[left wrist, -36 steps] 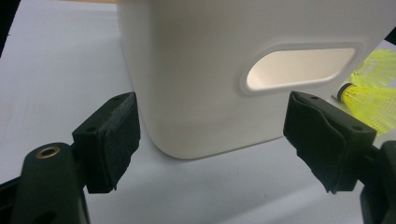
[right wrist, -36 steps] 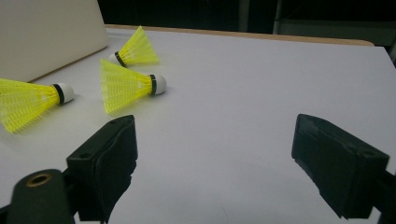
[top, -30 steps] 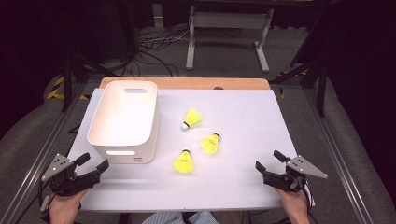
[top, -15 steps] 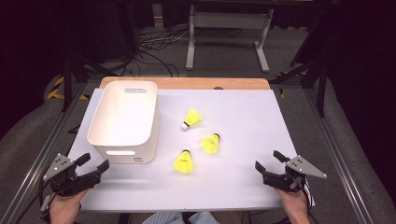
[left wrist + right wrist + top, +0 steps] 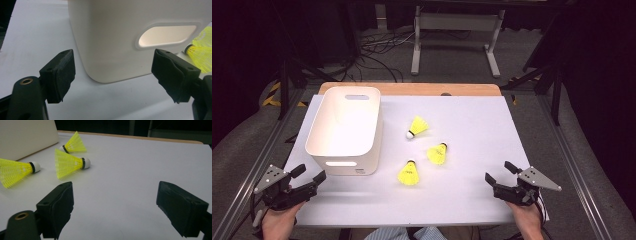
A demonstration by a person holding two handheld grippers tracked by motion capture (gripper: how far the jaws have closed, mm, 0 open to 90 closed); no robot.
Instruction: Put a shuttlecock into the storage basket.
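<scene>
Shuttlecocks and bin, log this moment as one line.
left hand-held gripper: open, near bin | right hand-held gripper: open, empty | three shuttlecocks on table, beside bin

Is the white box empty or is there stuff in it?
Empty. The high view shows the box with a bare white inside, and all three yellow shuttlecocks lie outside on the table.

Bright overhead light on the white table (image 5: 472, 200), dark surroundings, soft shadows, close jaws slightly blurred.
</scene>
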